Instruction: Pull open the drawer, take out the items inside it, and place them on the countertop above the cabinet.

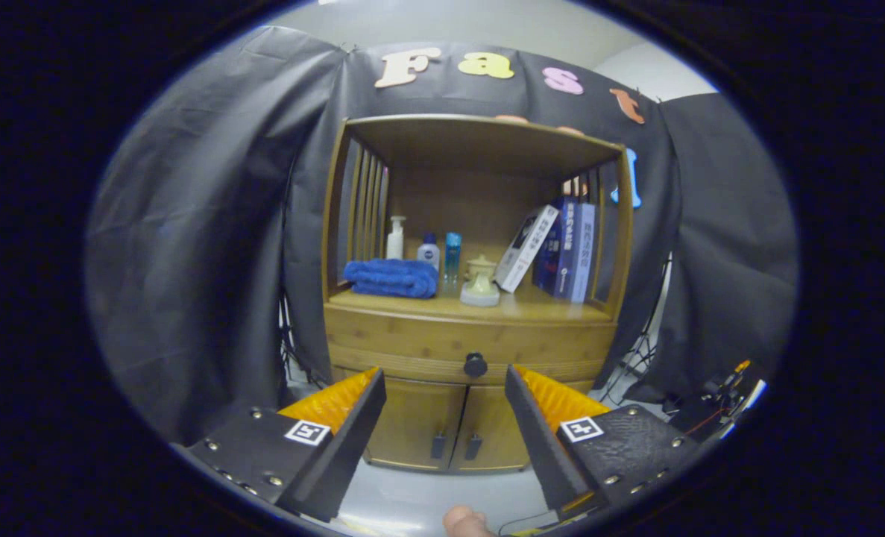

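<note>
1. Standing beyond the fingers: wooden cabinet (472, 298), its drawer (472, 344) closed beneath the countertop (531, 304), with one round dark knob (475, 365) at centre.
2. Gripper (446, 388): fingers spread wide, holding nothing, well apart from the drawer.

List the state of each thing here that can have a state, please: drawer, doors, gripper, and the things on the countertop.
drawer: closed, knob untouched.
cabinet doors: both closed.
gripper: open, fingers apart, nothing between them, short of the cabinet.
blue towel: folded, lying on the countertop.
bottles: three, upright, behind the towel.
books: standing, the white one leaning.
</note>
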